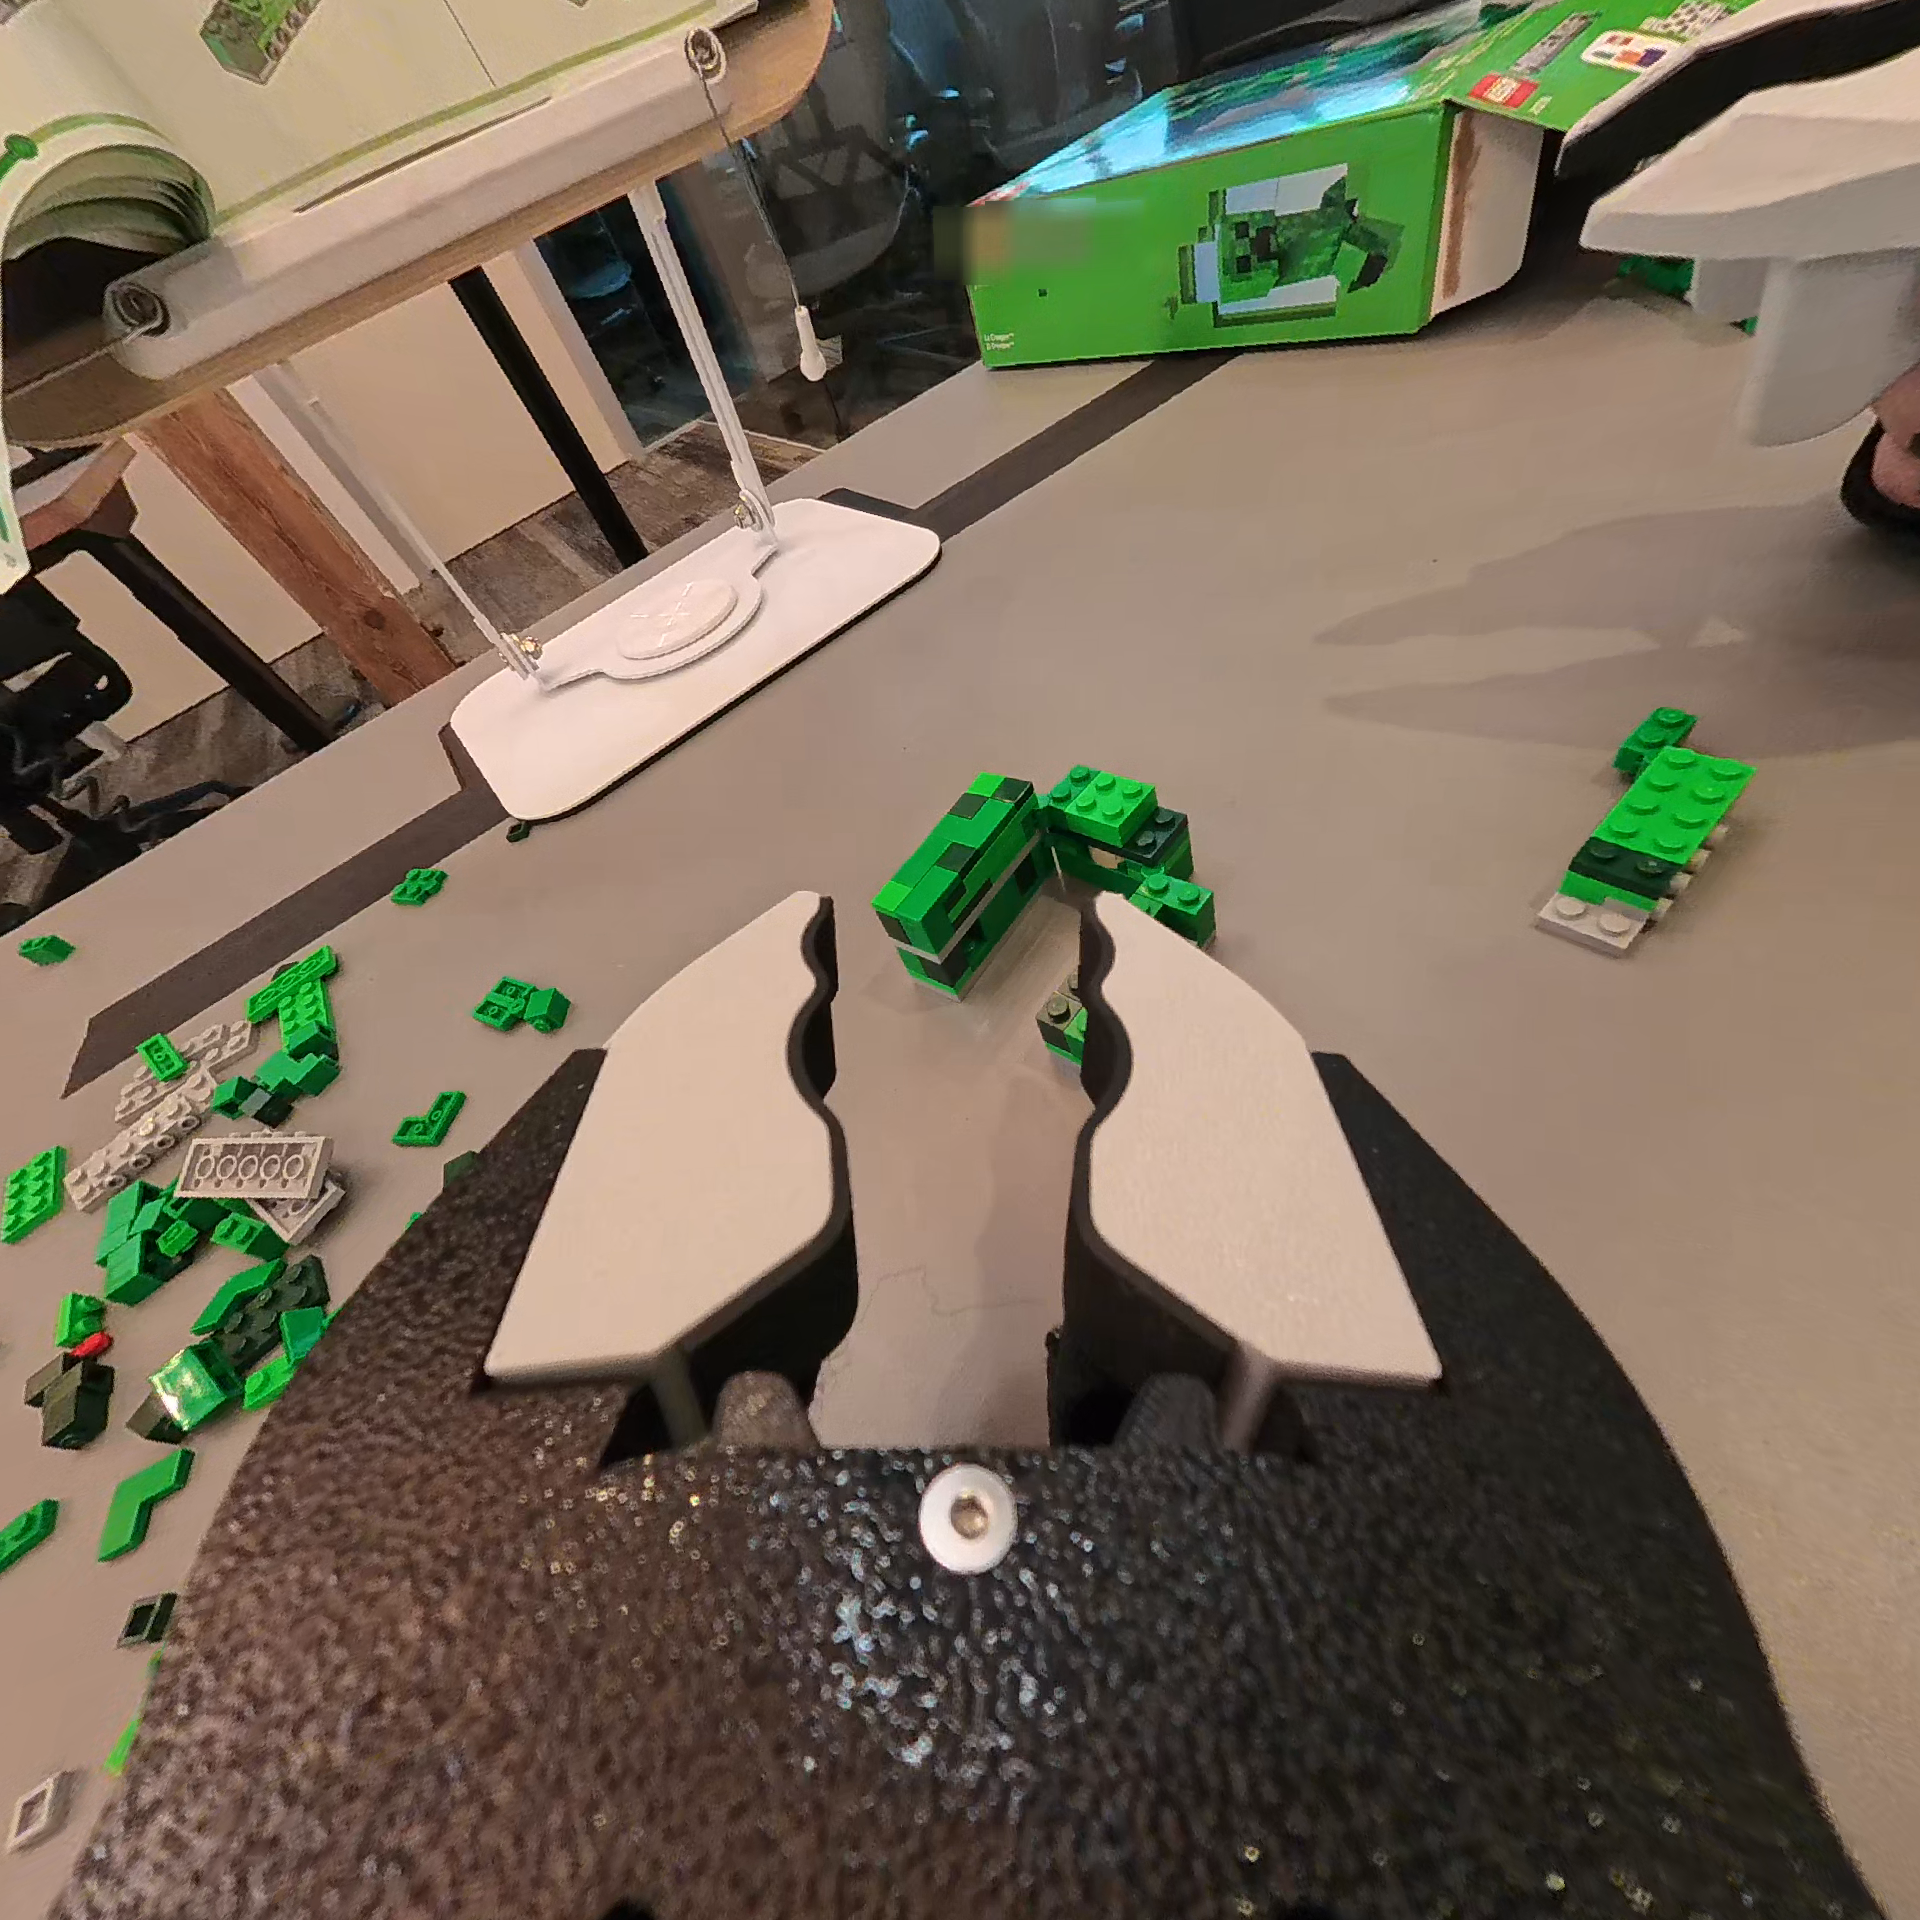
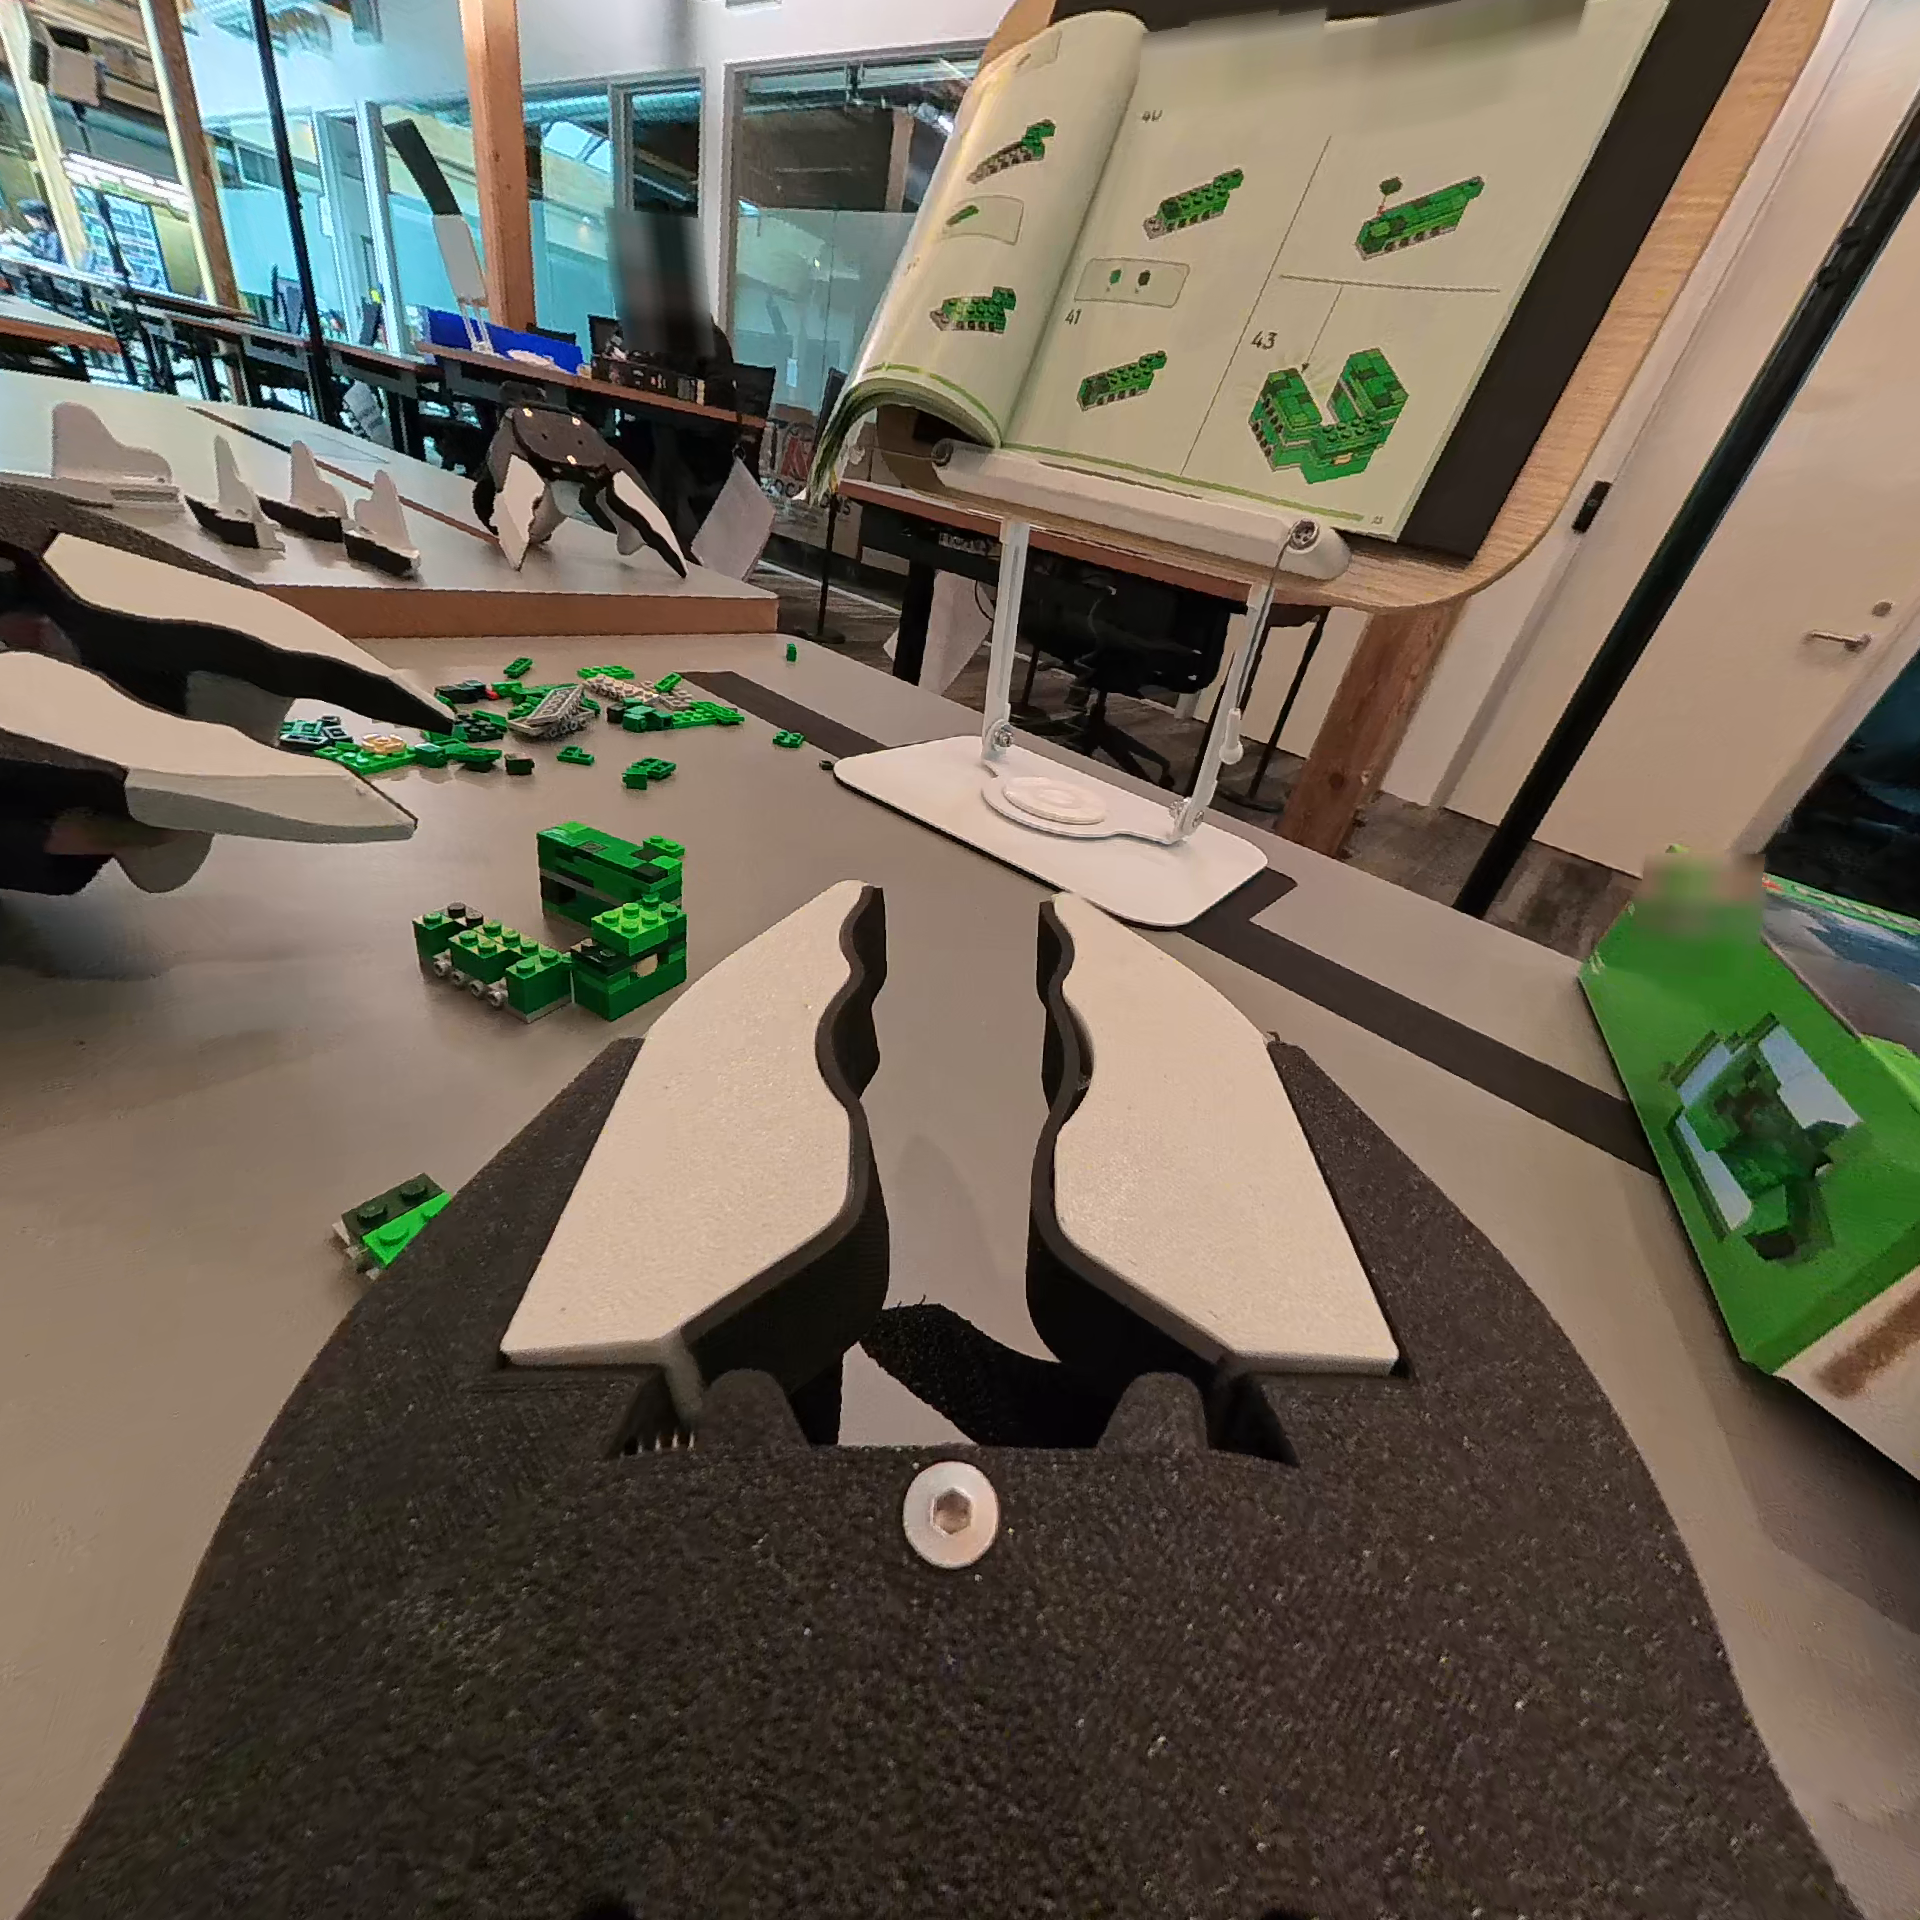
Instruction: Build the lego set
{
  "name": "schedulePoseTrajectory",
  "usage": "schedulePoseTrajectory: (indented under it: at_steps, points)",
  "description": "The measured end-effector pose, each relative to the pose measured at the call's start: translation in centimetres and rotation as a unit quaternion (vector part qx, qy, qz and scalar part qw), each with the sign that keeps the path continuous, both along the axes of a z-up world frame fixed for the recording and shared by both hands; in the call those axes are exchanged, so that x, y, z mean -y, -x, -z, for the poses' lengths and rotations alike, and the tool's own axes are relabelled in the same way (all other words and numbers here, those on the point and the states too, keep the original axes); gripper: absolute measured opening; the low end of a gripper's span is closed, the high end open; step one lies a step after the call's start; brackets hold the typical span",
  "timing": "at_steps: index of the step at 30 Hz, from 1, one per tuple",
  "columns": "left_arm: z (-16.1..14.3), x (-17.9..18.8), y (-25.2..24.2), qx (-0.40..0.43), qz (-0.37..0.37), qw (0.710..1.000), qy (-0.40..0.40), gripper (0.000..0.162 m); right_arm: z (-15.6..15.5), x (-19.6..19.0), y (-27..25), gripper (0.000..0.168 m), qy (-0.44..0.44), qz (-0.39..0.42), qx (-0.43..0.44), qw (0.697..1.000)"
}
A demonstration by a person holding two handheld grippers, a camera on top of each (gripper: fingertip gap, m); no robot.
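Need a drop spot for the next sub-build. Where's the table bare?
Bare grey table between the white book stand, the green box and the small stepped build. Also bare just before the open left hand-held gripper. Crowded: the loose brick pile.

The left gripper (image 1: pixel 956 935) has a black body with a rough, grainy finish; its fingers (image 1: pixel 717 1122) are matt grey plastic, smooth on top. The right gripper (image 2: pixel 961 914) looks the same, with a shiny metal screw (image 2: pixel 950 1513). The surface (image 1: pixel 1351 644) is matt grey and smooth. The green bricks (image 1: pixel 197 1195) and the green assembly (image 1: pixel 1029 873) are glossy plastic. The box (image 1: pixel 1226 239) is printed cardboard. The instruction booklet (image 2: pixel 1195 260) is paper, on a white stand (image 2: pixel 1060 821) with a smooth finish.
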State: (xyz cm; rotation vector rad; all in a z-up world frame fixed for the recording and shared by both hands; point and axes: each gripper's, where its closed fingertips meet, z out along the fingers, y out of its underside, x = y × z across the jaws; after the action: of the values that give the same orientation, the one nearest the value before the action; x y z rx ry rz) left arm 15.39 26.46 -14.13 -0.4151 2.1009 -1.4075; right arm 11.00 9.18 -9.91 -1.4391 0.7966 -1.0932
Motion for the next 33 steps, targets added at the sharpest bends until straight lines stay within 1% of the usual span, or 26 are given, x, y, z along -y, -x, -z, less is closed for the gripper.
schedulePoseTrajectory:
  at_steps: [7,9,12,14,16,19,24,26,27,30,33]
  points:
    - [-0.9,0.1,1.0,0.031,0.002,0.999,-0.014,0.045,0.1,-0.1,0.0,0.027,0.009,0.003,0.001,1.0]
    - [-1.6,-0.4,1.6,0.036,-0.004,0.999,-0.013,0.046,0.1,-0.1,0.0,0.027,0.01,0.004,0.001,1.0]
    - [-2.1,-1.9,3.3,0.015,-0.009,1.0,-0.001,0.047,0.1,-0.1,0.0,0.027,0.009,0.004,0.001,1.0]
    - [-2.1,-3.7,4.0,0.016,-0.028,0.999,-0.009,0.048,0.1,0.0,-0.1,0.026,0.008,0.006,-0.001,1.0]
    - [-2.1,-6.3,3.9,0.005,-0.074,0.997,-0.023,0.05,0.2,0.0,-0.1,0.026,0.01,0.007,-0.004,1.0]
    - [-2.5,-9.5,4.9,-0.042,-0.104,0.994,0.01,0.054,0.2,-0.1,-0.1,0.026,0.014,0.007,-0.004,1.0]
    - [-2.5,-16.6,4.4,-0.058,-0.18,0.982,-0.006,0.056,0.2,-0.1,-0.1,0.026,0.008,0.004,-0.005,1.0]
    - [-3.0,-18.2,3.8,-0.065,-0.193,0.979,0.009,0.057,0.1,0.0,-0.1,0.026,0.001,0.002,-0.006,1.0]
    - [-3.2,-18.6,3.4,-0.072,-0.194,0.978,0.018,0.058,0.1,0.1,-0.1,0.026,-0.002,0.001,-0.006,1.0]
    - [-3.1,-18.1,2.4,-0.114,-0.164,0.979,0.036,0.044,0.1,0.1,-0.1,0.025,-0.002,0.002,-0.006,1.0]
    - [-2.7,-16.5,0.5,-0.132,-0.14,0.981,0.035,0.044,0.2,-0.1,-0.1,0.025,0.008,0.002,-0.004,1.0]
